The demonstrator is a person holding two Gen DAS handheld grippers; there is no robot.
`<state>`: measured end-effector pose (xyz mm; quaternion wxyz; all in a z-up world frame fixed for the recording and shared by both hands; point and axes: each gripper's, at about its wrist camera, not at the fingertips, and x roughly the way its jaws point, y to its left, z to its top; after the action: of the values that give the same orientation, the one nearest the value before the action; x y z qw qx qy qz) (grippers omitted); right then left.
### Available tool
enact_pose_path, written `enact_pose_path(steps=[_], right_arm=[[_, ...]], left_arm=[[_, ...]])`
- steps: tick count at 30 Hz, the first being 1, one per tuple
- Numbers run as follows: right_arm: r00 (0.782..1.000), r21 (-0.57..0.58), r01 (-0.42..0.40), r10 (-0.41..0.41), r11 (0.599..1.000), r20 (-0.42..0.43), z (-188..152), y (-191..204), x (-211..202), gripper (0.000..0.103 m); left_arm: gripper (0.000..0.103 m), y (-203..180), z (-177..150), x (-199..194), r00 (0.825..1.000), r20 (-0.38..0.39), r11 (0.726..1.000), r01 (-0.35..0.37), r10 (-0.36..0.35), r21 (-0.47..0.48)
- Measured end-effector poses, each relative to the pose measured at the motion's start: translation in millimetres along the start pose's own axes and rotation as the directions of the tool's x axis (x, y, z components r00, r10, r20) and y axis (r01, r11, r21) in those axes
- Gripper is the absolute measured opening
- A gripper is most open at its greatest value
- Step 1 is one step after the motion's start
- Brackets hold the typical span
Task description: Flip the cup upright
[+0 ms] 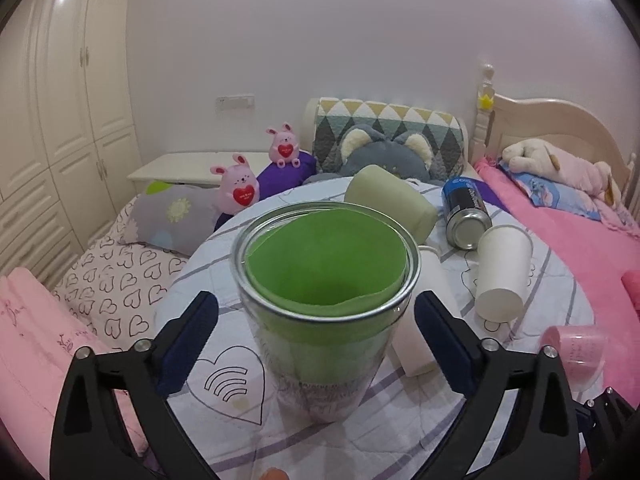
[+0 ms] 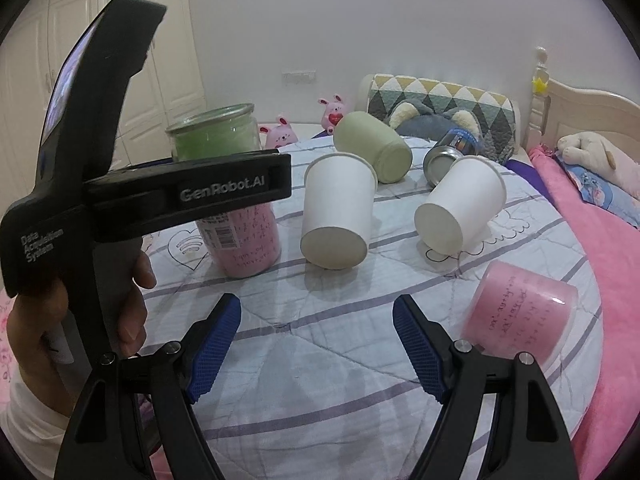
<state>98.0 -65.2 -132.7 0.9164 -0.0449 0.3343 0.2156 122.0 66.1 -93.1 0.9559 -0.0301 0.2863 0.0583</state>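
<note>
A clear glass cup with a green paper liner (image 1: 326, 304) stands upright on the round quilted table (image 1: 224, 436), mouth up. My left gripper (image 1: 316, 344) is open, its blue pads on either side of the cup and apart from the glass. In the right wrist view the same cup (image 2: 224, 168) stands behind the left gripper's black body. My right gripper (image 2: 318, 344) is open and empty above the table's near part. Two white paper cups (image 2: 338, 212) (image 2: 460, 208) lie on their sides, as do a pink-lined glass cup (image 2: 520, 312) and a pale green cup (image 2: 374, 146).
A blue and silver can (image 2: 450, 156) lies at the back of the table. Beds with pillows and plush toys (image 1: 236, 188) surround the table. A white wardrobe (image 1: 60, 100) stands at the left. The person's hand (image 2: 132, 280) holds the left gripper's handle.
</note>
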Motion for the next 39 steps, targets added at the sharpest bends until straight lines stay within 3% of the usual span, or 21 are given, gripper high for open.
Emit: enact_pose_path(steps=[6, 18, 25, 39], right_arm=[[1.000, -0.001, 0.019, -0.019, 1.000, 0.024, 1.5, 0.0, -9.6, 0.080], [0.989, 0.014, 0.092, -0.093, 0.996, 0.113, 4.4, -4.8, -59.5, 0.080], [0.969, 0.041, 0.178, -0.183, 0.983, 0.165, 3.7, -14.8, -94.6, 0.080], [0.927, 0.116, 0.230, -0.254, 0.966, 0.276, 3.1, -40.5, -149.4, 0.080]], left_arm=[[0.101, 2.1, -1.1, -18.3, 1.000, 0.013, 1.000, 0.003, -0.003, -0.005], [0.103, 3.4, -9.0, -90.9, 0.995, 0.076, 0.998, 0.062, -0.062, 0.010], [0.103, -6.5, -10.8, -121.2, 0.993, 0.074, 0.996, 0.092, -0.093, 0.021], [0.103, -43.6, -6.8, -166.9, 0.984, 0.112, 0.989, 0.130, -0.138, 0.075]])
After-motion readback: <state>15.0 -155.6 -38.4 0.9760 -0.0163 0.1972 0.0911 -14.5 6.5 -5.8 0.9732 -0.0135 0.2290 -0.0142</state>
